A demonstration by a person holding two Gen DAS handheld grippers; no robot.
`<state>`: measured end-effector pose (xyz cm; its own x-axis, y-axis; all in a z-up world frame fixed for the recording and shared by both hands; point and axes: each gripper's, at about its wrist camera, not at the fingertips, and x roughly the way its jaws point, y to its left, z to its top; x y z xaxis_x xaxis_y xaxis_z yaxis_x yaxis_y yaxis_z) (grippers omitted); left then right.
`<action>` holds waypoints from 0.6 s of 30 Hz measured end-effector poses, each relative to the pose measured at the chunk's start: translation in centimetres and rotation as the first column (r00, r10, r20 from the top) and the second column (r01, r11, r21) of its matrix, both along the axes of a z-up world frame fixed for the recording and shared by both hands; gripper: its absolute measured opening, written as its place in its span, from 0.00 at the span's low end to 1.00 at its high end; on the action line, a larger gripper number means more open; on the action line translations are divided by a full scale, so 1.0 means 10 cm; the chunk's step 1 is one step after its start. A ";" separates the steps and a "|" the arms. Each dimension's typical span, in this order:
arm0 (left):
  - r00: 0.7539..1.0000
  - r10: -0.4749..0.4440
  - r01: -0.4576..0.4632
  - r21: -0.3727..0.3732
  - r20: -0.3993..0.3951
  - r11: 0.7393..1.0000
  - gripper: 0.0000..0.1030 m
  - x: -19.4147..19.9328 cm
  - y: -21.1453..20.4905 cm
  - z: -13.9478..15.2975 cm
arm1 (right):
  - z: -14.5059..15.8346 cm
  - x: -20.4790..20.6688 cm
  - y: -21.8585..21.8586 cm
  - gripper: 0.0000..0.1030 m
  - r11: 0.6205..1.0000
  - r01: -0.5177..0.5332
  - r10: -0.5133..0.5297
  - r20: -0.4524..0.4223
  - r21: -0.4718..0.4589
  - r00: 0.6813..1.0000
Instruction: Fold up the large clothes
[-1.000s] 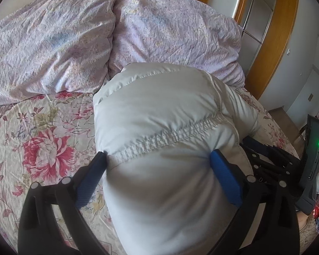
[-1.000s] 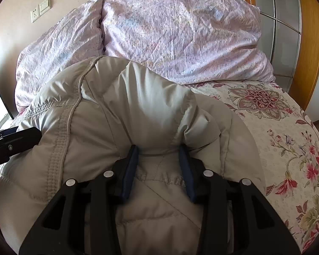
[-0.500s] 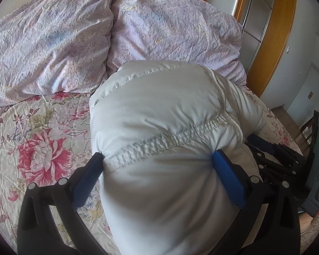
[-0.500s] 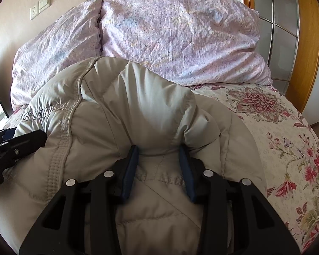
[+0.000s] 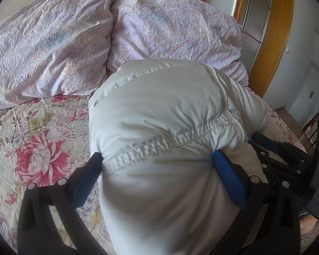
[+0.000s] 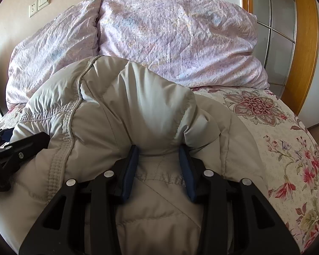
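Note:
A pale grey puffer jacket (image 5: 159,114) lies bunched on the flowered bedspread (image 5: 32,140). My left gripper (image 5: 157,159) has its blue-padded jaws wide apart, pressed against both sides of a thick padded fold along a stitched seam. My right gripper (image 6: 158,150) is shut on a narrower fold of the same jacket (image 6: 151,110), which bulges up between its pads. The right gripper also shows at the right edge of the left wrist view (image 5: 287,159), and the left one at the left edge of the right wrist view (image 6: 12,148).
Two lilac pillows (image 5: 53,42) (image 6: 176,38) lean against the headboard wall behind the jacket. A wooden wardrobe with glass panels (image 6: 287,38) stands to the right of the bed. The bed's right edge (image 6: 312,131) drops to the floor.
Both grippers have pushed the jacket slightly toward the pillows and risen a little. Both grips look unchanged.

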<state>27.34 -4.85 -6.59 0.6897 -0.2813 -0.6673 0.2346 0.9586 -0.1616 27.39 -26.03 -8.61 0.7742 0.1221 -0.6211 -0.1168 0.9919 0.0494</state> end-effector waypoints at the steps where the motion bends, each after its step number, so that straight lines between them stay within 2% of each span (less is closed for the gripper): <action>1: 1.000 0.000 0.000 0.002 0.003 1.000 0.98 0.00 0.00 0.00 | 0.00 0.00 0.00 0.40 1.000 0.000 0.000 0.000 -0.002 1.000; 15: 1.000 0.013 -0.013 -0.012 0.023 1.000 0.98 0.01 0.01 -0.03 | -0.03 0.03 0.02 0.40 1.000 0.001 -0.001 -0.006 -0.002 1.000; 18: 1.000 0.018 -0.019 0.014 0.023 1.000 0.98 0.00 0.00 0.01 | -0.01 0.04 0.04 0.40 1.000 0.000 0.000 -0.009 -0.013 1.000</action>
<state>27.29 -4.85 -6.45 0.7101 -0.2589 -0.6548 0.2204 0.9649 -0.1426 27.76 -25.68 -8.72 0.7683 0.1140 -0.6298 -0.1167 0.9925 0.0374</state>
